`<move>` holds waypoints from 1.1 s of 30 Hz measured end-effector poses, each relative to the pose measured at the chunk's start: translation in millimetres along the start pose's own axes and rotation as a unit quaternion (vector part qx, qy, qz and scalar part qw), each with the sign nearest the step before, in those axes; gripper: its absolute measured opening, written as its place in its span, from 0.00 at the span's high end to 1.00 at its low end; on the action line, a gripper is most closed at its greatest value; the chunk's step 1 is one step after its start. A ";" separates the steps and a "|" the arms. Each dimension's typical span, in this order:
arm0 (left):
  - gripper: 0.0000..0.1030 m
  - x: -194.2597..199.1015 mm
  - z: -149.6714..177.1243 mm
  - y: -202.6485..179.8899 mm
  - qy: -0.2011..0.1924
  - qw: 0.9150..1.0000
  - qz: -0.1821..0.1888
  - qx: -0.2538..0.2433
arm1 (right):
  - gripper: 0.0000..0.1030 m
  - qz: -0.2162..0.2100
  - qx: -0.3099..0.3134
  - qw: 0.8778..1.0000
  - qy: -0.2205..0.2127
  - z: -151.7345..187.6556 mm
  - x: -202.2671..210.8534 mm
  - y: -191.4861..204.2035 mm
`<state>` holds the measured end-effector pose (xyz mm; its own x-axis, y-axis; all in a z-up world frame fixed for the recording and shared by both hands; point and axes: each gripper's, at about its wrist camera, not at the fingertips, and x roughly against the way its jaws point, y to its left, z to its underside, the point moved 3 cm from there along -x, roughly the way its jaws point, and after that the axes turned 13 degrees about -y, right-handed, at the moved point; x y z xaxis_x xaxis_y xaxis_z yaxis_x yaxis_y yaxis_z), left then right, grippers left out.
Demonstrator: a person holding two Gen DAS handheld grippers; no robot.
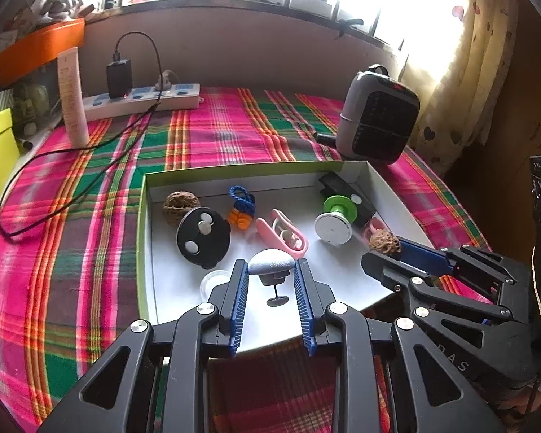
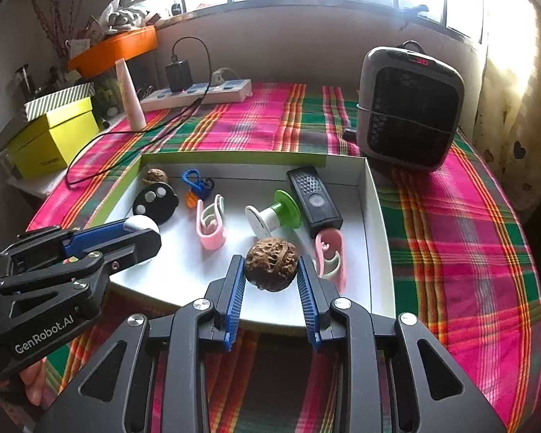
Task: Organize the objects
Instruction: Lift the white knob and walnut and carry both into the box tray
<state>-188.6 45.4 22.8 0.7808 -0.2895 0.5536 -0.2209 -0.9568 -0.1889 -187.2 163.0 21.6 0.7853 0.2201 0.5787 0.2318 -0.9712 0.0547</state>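
Plaid cloth (image 1: 216, 126) in pink, green and orange covers the desk, and on it sits a shallow white tray (image 1: 346, 171) with a green outer rim; both grippers reach over its near edge. The left gripper (image 1: 270, 274) has its jaws clamped on a pale grey domed piece (image 1: 270, 261) with a dark stem beneath, held just above the tray floor near the front edge; a clear ring (image 1: 212, 281) lies just beside its left finger. The right gripper (image 2: 270, 270) has its jaws clamped on a brown walnut (image 2: 270, 263), near the tray's front right part; a pink clip (image 2: 330, 256) lies just to its right.

Inside the tray, 1 more walnut (image 2: 155, 176) rests in the far left corner; a black disc with 3 white dots (image 2: 155, 202) lies just in front of it; a blue cord with an orange piece (image 2: 194, 184) sits near the far edge; a second pink clip (image 2: 211, 223) lies around the middle; a green and white spool (image 2: 274, 214) lies on its side, touching a black remote (image 2: 313, 198) along the right wall.

Beyond the tray, a grey heater (image 2: 409, 108) stands at the desk's far right; a white power strip (image 2: 198, 95) with a black charger (image 2: 178, 72) lies along the far edge; a pale tube (image 2: 130, 97) stands near the far left corner; a yellow box (image 2: 54, 140) sits off the desk's left edge.
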 end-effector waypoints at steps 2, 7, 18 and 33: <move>0.77 -4.3 0.3 -0.1 0.004 1.000 0.000 0.000 | 0.70 0.000 0.000 1.000 0.003 -0.3 -3.9 -0.9; 0.77 -12.6 1.0 -0.5 0.012 1.000 -0.001 -0.003 | 0.70 0.001 -0.001 1.000 0.010 0.5 -9.9 -4.3; 0.77 -20.1 4.1 -0.9 0.022 1.000 -0.001 -0.003 | 0.70 0.000 0.002 1.000 0.017 3.3 -14.7 -5.2; 0.77 -24.9 7.2 -2.8 0.026 1.000 -0.004 -0.009 | 0.70 0.001 0.002 1.000 0.018 3.9 -16.0 -4.9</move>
<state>-203.3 55.5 3.7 0.7509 -0.2818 0.5973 -0.2250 -0.9594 -0.1698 -198.6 164.6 8.9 0.7642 0.2149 0.6081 0.2330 -0.9712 0.0504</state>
